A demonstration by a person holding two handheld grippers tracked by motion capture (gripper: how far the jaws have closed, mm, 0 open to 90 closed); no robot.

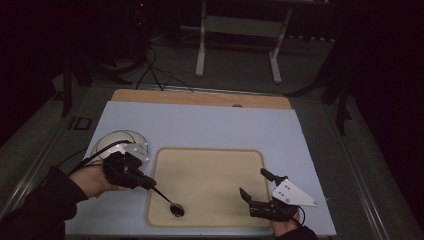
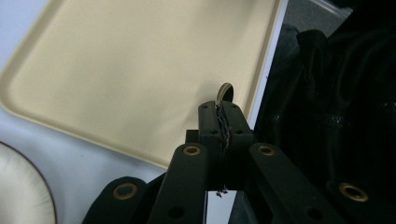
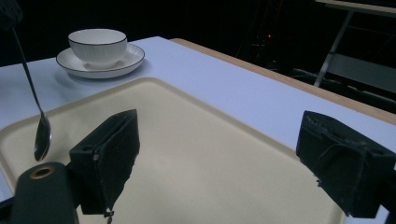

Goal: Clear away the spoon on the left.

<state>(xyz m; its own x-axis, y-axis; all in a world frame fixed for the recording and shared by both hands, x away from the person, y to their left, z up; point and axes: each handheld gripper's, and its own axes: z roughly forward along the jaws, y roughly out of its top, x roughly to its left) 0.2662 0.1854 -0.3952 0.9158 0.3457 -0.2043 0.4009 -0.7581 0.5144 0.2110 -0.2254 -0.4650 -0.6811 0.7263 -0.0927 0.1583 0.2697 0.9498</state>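
The left gripper (image 1: 150, 183) is clamped on the handle of a dark metal teaspoon (image 1: 167, 199), whose bowl hangs low over the near left part of the beige tray (image 1: 210, 155); whether the bowl touches the tray is hard to tell in the dim light. The right gripper (image 1: 255, 186) hovers over the tray's near right corner with its jaws spread wide and nothing between them. At the table's left edge, behind the left hand (image 1: 95, 179), a white cup (image 3: 97, 45) sits on its saucer (image 3: 74, 63), well apart from the spoon.
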